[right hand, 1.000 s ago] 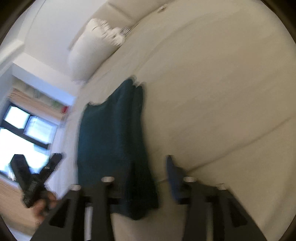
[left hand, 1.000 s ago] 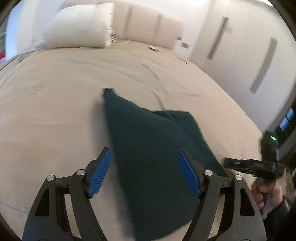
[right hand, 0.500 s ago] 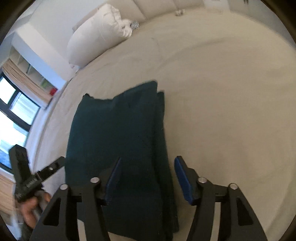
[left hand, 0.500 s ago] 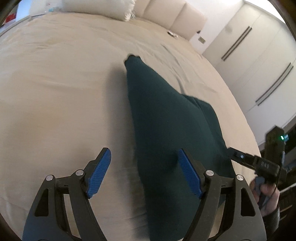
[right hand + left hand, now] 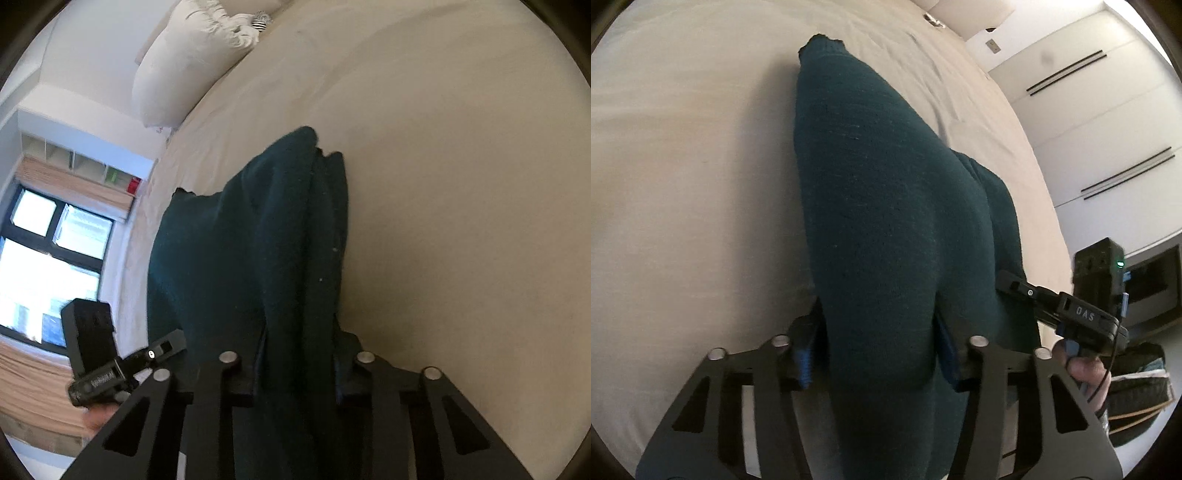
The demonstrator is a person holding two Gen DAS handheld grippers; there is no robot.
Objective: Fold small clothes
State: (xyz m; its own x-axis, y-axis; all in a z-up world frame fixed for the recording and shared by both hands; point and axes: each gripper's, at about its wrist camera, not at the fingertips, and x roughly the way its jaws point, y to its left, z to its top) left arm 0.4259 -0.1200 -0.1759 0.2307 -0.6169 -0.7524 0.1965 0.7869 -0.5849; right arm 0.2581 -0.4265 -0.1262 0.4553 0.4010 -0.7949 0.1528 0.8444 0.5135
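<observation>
Left wrist view: a dark teal knitted garment [image 5: 886, 221], folded into a long narrow shape, lies on a beige fabric-covered bed [image 5: 683, 184], its long axis running away from the camera toward a notched far end near the headboard. The near end bulges up between the blue-padded black fingers of the left gripper [image 5: 877, 354], whose jaws have closed to a narrow gap with the thick knit pinched between them. A second, lower layer of the cloth spreads to the right, where the right gripper [image 5: 1012, 286] reaches its black finger tips to the fabric's edge; from here its jaw setting cannot be told. The person's hand [image 5: 1082, 363] grips that tool's handle. White wardrobe doors with dark slim bar handles [image 5: 1108, 129] stand beyond the bed.

Right wrist view: the same teal garment [image 5: 251, 258] stretches forward and slightly left, showing several stacked layers along its right edge, something the other camera does not reveal. The cloth hangs draped through the right gripper [image 5: 295, 369], whose jaws stand close together with the bunched layers clamped between them. The left gripper [image 5: 166, 345] enters at lower left, touching the garment's left side. A puffy white pillow [image 5: 184, 70] rests at the head of the bed, and a dark-framed window with a tan blind [image 5: 55, 240] lights the wall beyond. The knit looks fuzzy and matte; the bed cover is smooth with faint creases.
</observation>
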